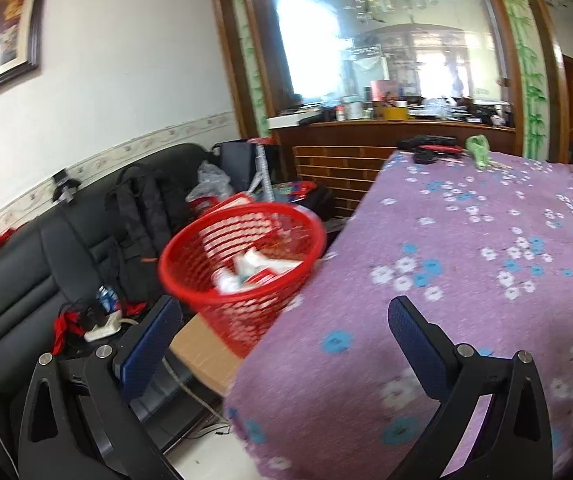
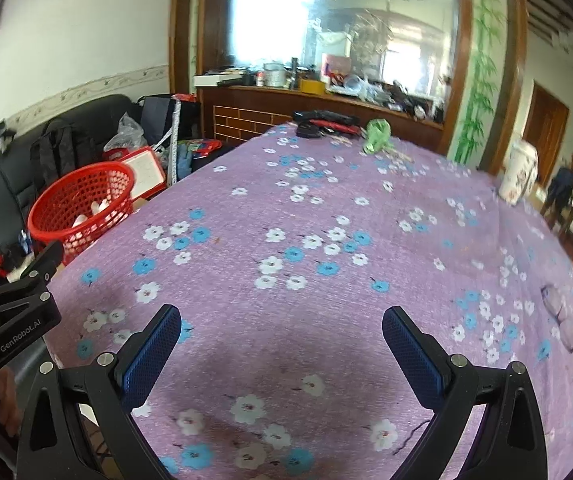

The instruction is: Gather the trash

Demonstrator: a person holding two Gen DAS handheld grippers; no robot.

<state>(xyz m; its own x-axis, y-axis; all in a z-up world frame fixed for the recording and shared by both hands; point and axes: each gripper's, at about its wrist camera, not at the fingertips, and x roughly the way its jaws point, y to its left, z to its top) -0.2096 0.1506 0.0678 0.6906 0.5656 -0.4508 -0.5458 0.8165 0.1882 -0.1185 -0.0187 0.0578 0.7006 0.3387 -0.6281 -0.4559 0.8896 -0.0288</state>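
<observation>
Both tools are empty and spread wide. The left gripper [image 1: 282, 320] shows its two blue pads well apart with nothing between them; the right gripper [image 2: 280, 332] stands the same, jaws parted over bare cloth. The red basket [image 1: 206, 292], the receptacle for the trash, sits off the left edge of the purple floral tablecloth [image 1: 466, 240], in the centre-left of the left wrist view and at the middle left of the right wrist view [image 2: 46, 216]. It holds white crumpled pieces [image 1: 246, 268] and appears tilted toward the camera, though blur makes this uncertain. The only loose item on the cloth that reads as possible trash is a crumpled green object [image 2: 376, 140] at the far end of the table, upper centre of the right wrist view and upper right of the left wrist view [image 1: 478, 148], just beside some dark items [image 2: 326, 124]. It lies straight ahead of the right gripper and well apart from both tools. In my judgement the right gripper has the more direct line to it, while the left gripper is the nearer to the basket. The object's long axis cannot be told at this size.
</observation>
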